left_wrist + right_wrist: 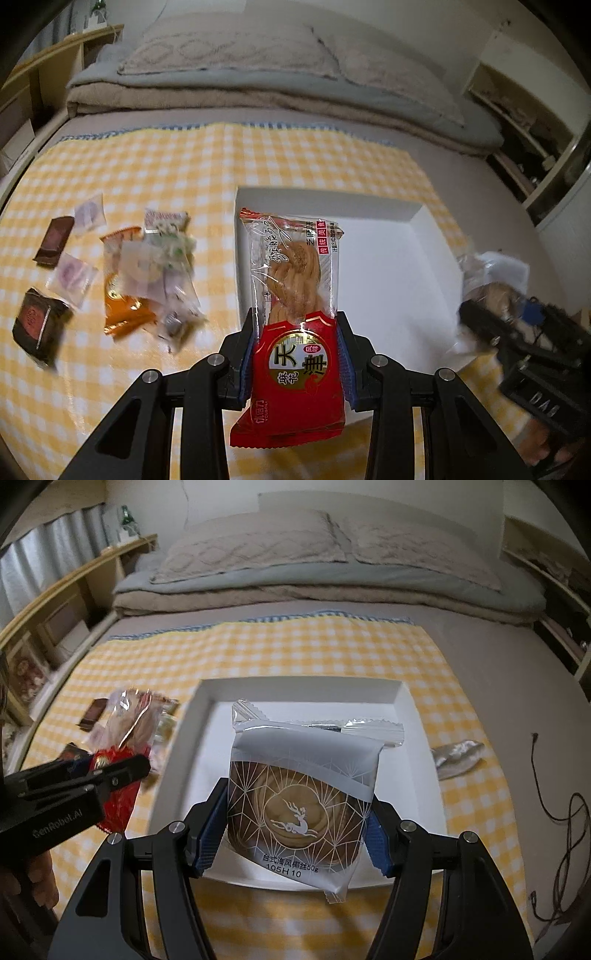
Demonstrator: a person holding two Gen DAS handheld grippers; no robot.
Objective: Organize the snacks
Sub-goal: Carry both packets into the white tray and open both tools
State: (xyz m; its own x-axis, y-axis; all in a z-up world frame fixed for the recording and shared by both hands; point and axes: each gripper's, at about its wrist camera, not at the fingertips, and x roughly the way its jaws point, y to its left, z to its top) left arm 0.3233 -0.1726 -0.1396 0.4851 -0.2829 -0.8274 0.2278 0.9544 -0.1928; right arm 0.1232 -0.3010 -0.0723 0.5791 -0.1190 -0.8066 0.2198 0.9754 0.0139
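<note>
Setting: a bed spread with a yellow checked cloth [295,653], pillows and folded bedding at its head.
Left gripper [297,347]: closed on the red twist-pastry packet [295,295], blue pads pressing both long sides; the packet stands upright, its clear top half showing the twisted pastry.
Where the red packet is: held above the near left edge of the white tray [388,266], not resting on anything.
Right gripper [295,834]: clamped on the silver cake packet [303,801], one pad on each side (deer emblem facing the camera).
Where the silver packet is: held over the tray's near half, crimped top edge pointing toward the pillows.
White tray: shallow, square, lying on the cloth; its floor looks bare in both views.
Loose snacks [147,266]: a small heap left of the tray, an orange packet [125,310] under pale wrappers; blurred, so a count is not possible.
Dark brown packets [40,325]: two, at the far left of the cloth, well apart from the tray.
Crumpled silver wrapper [458,757]: on the cloth just right of the tray.
Dark cord [565,812]: trailing on the bedsheet, right of the cloth.
</note>
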